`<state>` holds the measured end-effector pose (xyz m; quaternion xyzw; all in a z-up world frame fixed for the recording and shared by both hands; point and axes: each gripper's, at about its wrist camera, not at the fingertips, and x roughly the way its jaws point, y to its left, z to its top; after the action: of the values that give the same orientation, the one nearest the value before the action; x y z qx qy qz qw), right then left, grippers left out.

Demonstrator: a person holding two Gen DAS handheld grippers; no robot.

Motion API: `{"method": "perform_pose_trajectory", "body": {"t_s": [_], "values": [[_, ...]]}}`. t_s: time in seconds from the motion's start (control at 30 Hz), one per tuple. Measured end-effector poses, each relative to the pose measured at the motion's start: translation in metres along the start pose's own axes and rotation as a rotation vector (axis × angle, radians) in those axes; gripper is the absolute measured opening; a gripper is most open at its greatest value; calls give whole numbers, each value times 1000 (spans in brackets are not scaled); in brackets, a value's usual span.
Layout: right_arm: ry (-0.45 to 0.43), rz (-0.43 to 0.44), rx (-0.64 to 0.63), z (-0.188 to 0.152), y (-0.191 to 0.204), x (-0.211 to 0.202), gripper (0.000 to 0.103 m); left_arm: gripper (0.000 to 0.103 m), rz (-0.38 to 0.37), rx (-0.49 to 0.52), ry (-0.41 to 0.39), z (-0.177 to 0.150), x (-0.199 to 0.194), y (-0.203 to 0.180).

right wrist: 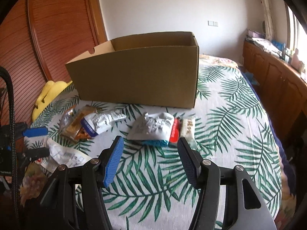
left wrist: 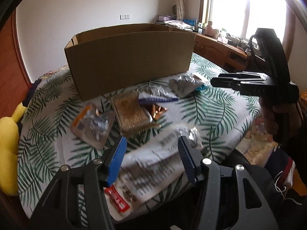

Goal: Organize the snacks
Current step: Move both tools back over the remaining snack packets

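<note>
An open cardboard box (left wrist: 130, 57) (right wrist: 138, 72) stands on the leaf-print bedsheet (right wrist: 230, 130). In front of it lie several snack packets: a clear one with an orange strip (left wrist: 92, 124), a golden-brown one (left wrist: 132, 113) and a white-and-blue one (left wrist: 157, 97) (right wrist: 101, 122). My left gripper (left wrist: 151, 153) (right wrist: 35, 141) is open, low over a large white printed packet (left wrist: 153, 164) (right wrist: 63, 157) that lies between its fingers; the pads do not press it. My right gripper (right wrist: 150, 153) (left wrist: 215, 79) is open and holds nothing, just short of a crumpled silver-white packet (right wrist: 151, 128) (left wrist: 182, 85) beside a red packet (right wrist: 174, 132).
A yellow plush toy (left wrist: 7, 143) (right wrist: 48, 94) lies at the bed's left edge, next to a wooden slatted wardrobe (right wrist: 38, 38). A cluttered wooden cabinet (left wrist: 220, 49) runs under the bright window on the right. A hand (left wrist: 272, 118) holds the right gripper.
</note>
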<state>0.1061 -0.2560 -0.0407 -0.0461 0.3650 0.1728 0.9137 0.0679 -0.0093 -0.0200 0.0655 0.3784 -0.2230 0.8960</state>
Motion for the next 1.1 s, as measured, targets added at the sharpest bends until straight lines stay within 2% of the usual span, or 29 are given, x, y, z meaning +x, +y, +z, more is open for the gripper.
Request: {"method": "perform_pose_trajectory", "body": {"t_s": [0.27, 0.5, 0.8, 1.0, 1.1], "values": [[1, 1, 2, -4, 1, -3, 59, 57, -20, 33, 21, -15, -3, -10], [1, 10, 6, -4, 3, -3, 59, 57, -1, 116, 36, -18, 2, -27], [11, 5, 22, -7, -3, 1, 60, 64, 40, 174, 41, -10, 17, -36], [18, 8, 25, -11, -5, 3, 60, 69, 76, 210, 80, -10, 33, -37], [17, 4, 25, -10, -6, 4, 60, 70, 49, 175, 87, -7, 36, -32]]}}
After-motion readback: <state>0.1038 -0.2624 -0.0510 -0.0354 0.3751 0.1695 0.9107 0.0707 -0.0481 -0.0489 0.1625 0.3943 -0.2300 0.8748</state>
